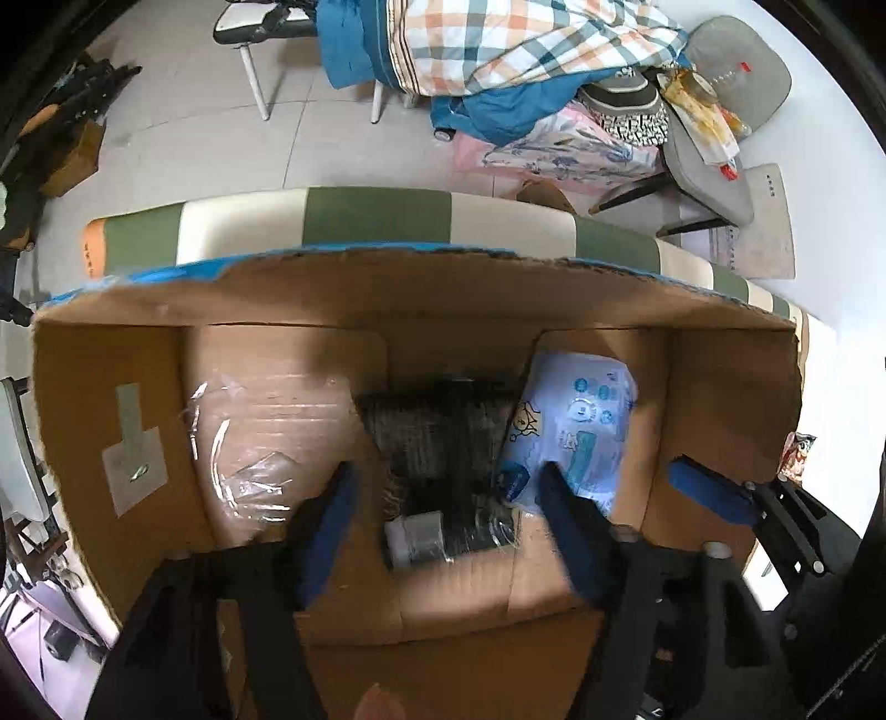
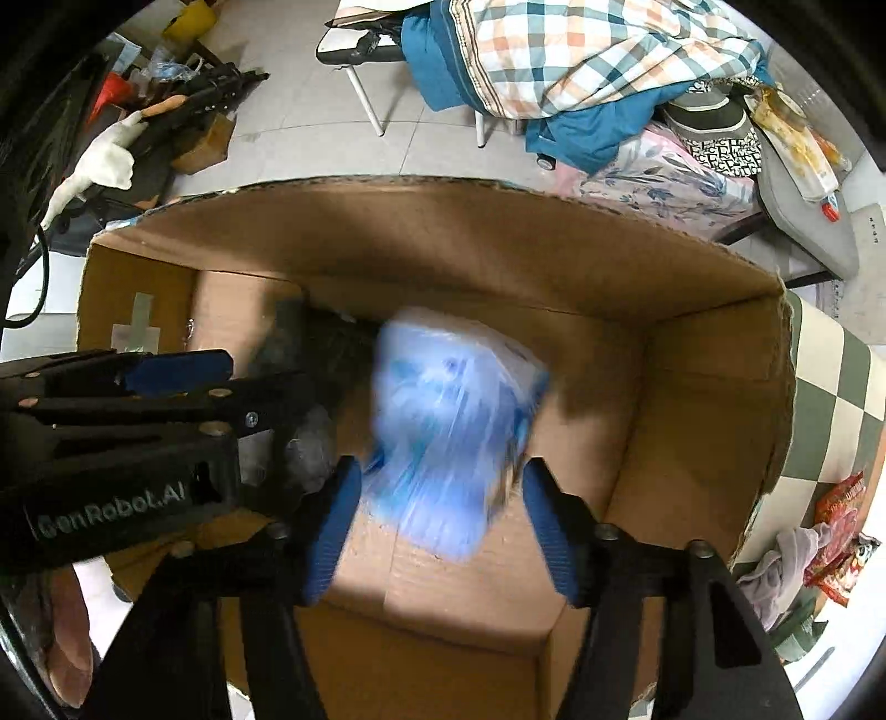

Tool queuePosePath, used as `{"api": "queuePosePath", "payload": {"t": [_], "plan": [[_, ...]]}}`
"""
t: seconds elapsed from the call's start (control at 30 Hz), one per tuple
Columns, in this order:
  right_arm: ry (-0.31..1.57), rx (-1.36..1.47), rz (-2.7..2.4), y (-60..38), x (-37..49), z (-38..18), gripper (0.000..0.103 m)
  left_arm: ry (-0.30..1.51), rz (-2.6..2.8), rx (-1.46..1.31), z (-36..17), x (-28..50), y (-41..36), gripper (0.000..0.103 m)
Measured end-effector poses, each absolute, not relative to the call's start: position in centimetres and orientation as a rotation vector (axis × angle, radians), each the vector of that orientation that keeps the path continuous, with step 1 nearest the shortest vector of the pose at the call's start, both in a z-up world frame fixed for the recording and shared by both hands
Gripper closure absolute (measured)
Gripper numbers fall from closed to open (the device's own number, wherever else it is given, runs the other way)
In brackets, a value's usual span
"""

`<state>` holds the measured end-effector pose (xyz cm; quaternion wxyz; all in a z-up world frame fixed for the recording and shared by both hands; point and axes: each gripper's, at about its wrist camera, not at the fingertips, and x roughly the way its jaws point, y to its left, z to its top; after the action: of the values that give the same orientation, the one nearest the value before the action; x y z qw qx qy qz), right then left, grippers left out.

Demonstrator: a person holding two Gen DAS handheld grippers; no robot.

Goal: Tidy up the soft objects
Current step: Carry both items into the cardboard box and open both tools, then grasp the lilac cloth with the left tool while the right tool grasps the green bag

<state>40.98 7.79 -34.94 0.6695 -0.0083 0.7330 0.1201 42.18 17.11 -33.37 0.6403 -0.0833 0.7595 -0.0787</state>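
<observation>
Both of your grippers are over the open cardboard box (image 1: 354,310), and both stand spread with nothing between the pads. Your left gripper (image 1: 443,515) points down at a dark furry bundle (image 1: 437,432) wrapped in clear plastic, lying on the box floor with its long axis running from the near flap toward the far wall; its near end shows a pale, glossy patch you cannot make out. Just right of it, touching or nearly so, lies the blue-and-white printed plastic pack (image 1: 576,426), tilted against the right-hand inner flap, its lower corner hidden behind your left gripper's right finger. In the right wrist view that pack (image 2: 454,432) is smeared by motion blur between and beyond your right gripper (image 2: 437,515), so its print, edges and exact lie cannot be read, nor whether it touches the floor. Behind the box sits a green-and-cream striped cushion (image 1: 376,216). A plaid blanket (image 1: 498,44) is heaped beyond.
</observation>
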Motion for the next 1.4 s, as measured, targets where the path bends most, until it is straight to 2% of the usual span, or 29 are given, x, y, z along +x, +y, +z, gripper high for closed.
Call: {"api": "queuePosePath", "payload": {"t": [0.07,0.2,0.27,0.37,1.07,1.4], "plan": [[1.648,-0.018,0.258,7.7,40.8,-34.8,0.029,1.709,-0.16,-0.167,-32.7,41.9,17.4,0.019],[1.631,-0.004,0.24,7.2,40.3,-33.9,0.02,1.654,-0.137,-0.126,-31.0,40.8,18.1,0.009],[1.612,-0.01,0.224,7.0,39.7,-33.3,0.007,1.62,-0.119,-0.117,-30.0,40.0,18.4,0.003],[1.574,-0.014,0.203,6.7,38.6,-32.1,0.0,1.571,-0.096,-0.109,-28.6,38.5,18.9,0.002],[1.358,-0.027,0.11,4.9,27.4,-23.8,0.0,1.298,0.007,-0.042,-20.0,26.8,18.5,0.002],[1.29,0.042,0.158,4.8,21.2,-19.6,0.0,1.254,0.016,-0.036,-16.6,21.6,18.6,0.002]]}}
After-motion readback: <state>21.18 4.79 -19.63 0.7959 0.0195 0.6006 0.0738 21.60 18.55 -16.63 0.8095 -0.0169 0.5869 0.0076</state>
